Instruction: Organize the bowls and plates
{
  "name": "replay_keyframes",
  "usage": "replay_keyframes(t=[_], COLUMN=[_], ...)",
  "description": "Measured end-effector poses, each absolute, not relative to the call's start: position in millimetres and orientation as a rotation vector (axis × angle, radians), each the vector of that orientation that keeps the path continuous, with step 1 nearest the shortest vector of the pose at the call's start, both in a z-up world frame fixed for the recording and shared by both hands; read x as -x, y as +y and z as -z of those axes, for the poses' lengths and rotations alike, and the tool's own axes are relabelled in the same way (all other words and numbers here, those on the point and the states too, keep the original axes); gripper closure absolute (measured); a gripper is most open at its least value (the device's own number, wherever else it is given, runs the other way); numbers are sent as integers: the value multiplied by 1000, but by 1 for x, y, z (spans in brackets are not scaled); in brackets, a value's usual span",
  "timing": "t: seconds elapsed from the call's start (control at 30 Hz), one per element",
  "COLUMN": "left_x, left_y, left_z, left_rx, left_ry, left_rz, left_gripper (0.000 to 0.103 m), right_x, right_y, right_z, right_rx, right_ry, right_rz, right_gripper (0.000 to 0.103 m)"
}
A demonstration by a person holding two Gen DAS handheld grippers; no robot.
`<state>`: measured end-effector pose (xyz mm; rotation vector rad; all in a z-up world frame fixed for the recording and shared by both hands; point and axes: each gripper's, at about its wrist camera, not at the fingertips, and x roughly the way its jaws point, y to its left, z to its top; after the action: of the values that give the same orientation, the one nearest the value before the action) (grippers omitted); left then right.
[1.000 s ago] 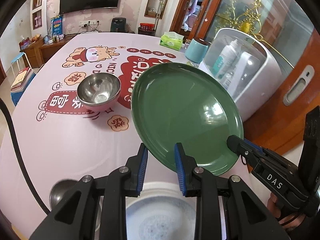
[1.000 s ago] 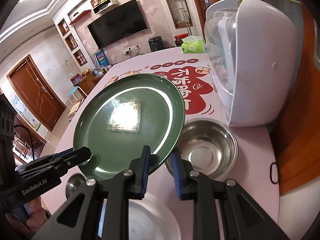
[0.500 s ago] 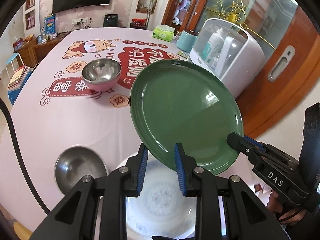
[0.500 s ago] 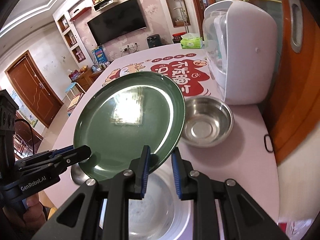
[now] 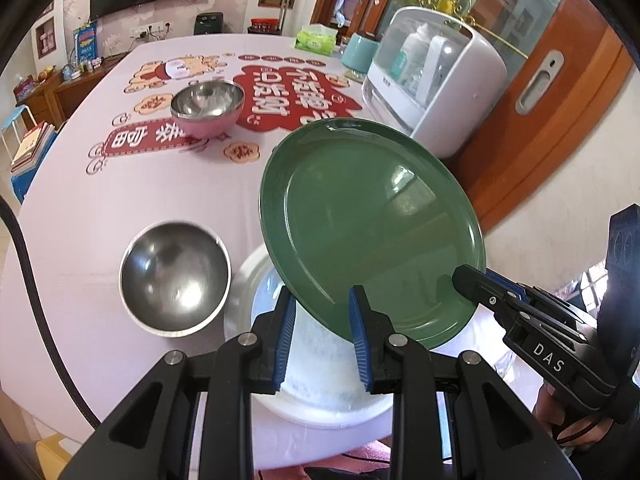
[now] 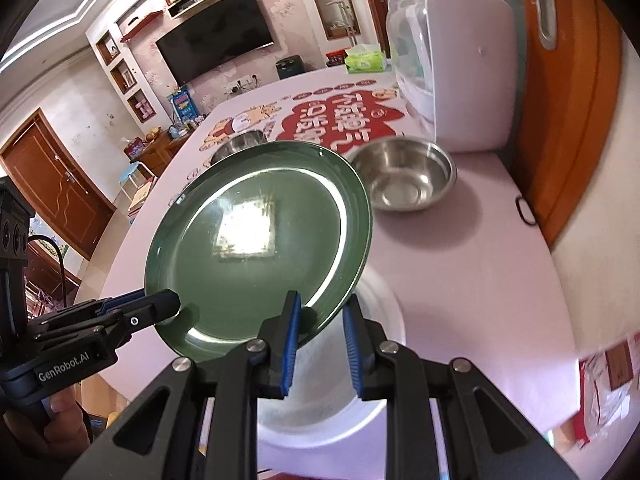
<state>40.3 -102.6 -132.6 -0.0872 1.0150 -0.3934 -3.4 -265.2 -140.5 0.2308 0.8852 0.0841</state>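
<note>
The green plate [image 5: 372, 232] is held tilted above the white plate [image 5: 320, 376] at the near table [image 5: 80, 208] edge, gripped on its rim by both hand-held grippers. The left hand-held gripper [image 5: 320, 336], marked "GenRobot.AI", and the right hand-held gripper [image 6: 320, 340], marked "DAS", are each clamped on the rim. Steel bowls [image 5: 176, 276] are seen left and far.

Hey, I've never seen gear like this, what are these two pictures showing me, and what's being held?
A person holds a pair of hand tongs in each hand, each with a camera looking along its fingers. One picture is from the left tongs, the other from the right tongs. Together they grip a green plate by its near rim, tilted above a white plate. On the pink tablecloth sit two steel bowls, a pink bowl and a white appliance.
</note>
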Motion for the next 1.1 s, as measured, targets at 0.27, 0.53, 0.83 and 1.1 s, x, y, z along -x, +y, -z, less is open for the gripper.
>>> replay_keyframes(t=[0.27,0.53,0.83,1.1], left_x=[-20,-9,-4,-8], left_y=[-99,-101,-103,-104], left_z=[155,176,200,208], left_rx=[45,5,-21,-47], left_ry=[1074,1140,1229,1263], left_rz=[422,433,413,408], left_gripper=[77,77,76,76], right_x=[32,46,52,49], right_y=[-255,-252,-249,-250], right_z=[157,178,199,208], right_rx=[-259,-289,-308,-320], right_ry=[923,968,1028,1068], right_rz=[-41,-14,2,12], right_gripper=[82,82,82,82])
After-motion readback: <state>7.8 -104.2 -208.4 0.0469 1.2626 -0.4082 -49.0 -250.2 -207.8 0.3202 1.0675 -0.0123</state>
